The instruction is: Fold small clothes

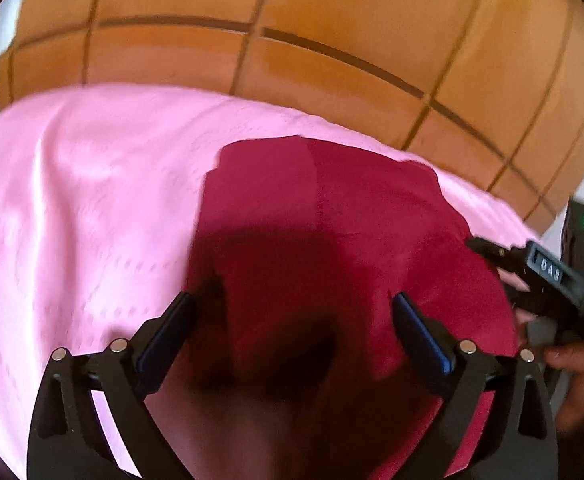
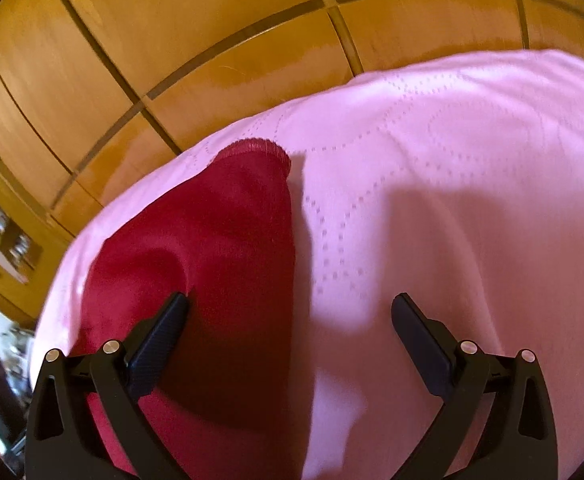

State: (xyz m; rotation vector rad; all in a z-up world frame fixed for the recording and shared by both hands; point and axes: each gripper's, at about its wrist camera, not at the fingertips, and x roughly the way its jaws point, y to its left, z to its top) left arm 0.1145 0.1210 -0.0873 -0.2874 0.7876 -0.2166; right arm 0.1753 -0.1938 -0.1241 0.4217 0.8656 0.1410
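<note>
One rumpled crimson garment (image 1: 331, 240) on pink quilted cloth (image 2: 451, 180).

Pink stitched cover (image 2: 451, 184), glossy wooden panelled cabinet (image 2: 196, 40), cluttered shelves (image 2: 8, 232)

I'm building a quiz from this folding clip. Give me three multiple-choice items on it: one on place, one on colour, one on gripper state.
1. Where does the red garment lie?
A on the pink cloth
B on bare floor
C in a basket

2. What colour is the wooden cabinet behind?
A white
B orange-brown
C grey

3. How stands the left gripper?
A shut on the garment
B open above it
C out of view

Key: 1 A, pink shows all round the red; 2 B, its panels are orange-brown; 3 B, its fingers are spread apart, holding nothing.
</note>
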